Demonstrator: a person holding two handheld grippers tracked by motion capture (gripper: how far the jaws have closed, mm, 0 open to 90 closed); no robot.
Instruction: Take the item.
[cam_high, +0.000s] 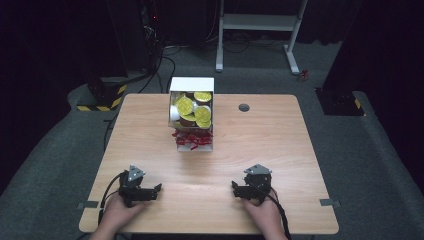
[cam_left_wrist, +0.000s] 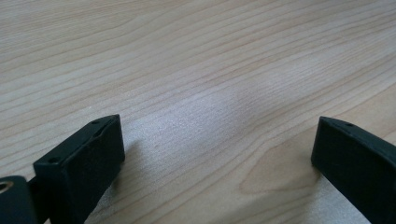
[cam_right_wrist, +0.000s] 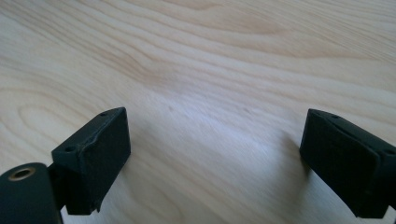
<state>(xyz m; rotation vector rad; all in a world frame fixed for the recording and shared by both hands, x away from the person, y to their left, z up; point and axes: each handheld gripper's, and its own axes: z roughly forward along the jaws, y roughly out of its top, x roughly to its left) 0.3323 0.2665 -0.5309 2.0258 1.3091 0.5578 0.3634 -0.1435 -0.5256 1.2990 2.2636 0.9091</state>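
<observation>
A white box (cam_high: 192, 112) stands open at the far middle of the wooden table (cam_high: 280, 150), holding several round cups with yellow-green lids (cam_high: 185, 105) above red shredded filling (cam_high: 192, 139). My left gripper (cam_high: 159, 188) rests near the front left edge, held by a hand, and my right gripper (cam_high: 233, 188) rests near the front right. Both point toward each other across bare wood. In the left gripper view my left gripper (cam_left_wrist: 217, 149) has its jaws wide apart with nothing between them. The same holds for my right gripper (cam_right_wrist: 215, 144) in the right gripper view.
A round grommet hole (cam_high: 244, 107) lies in the tabletop to the right of the box. Beyond the table stand a white metal frame (cam_high: 257, 25) and yellow-black striped bases (cam_high: 102, 95) on the grey floor. Cables trail from both grippers.
</observation>
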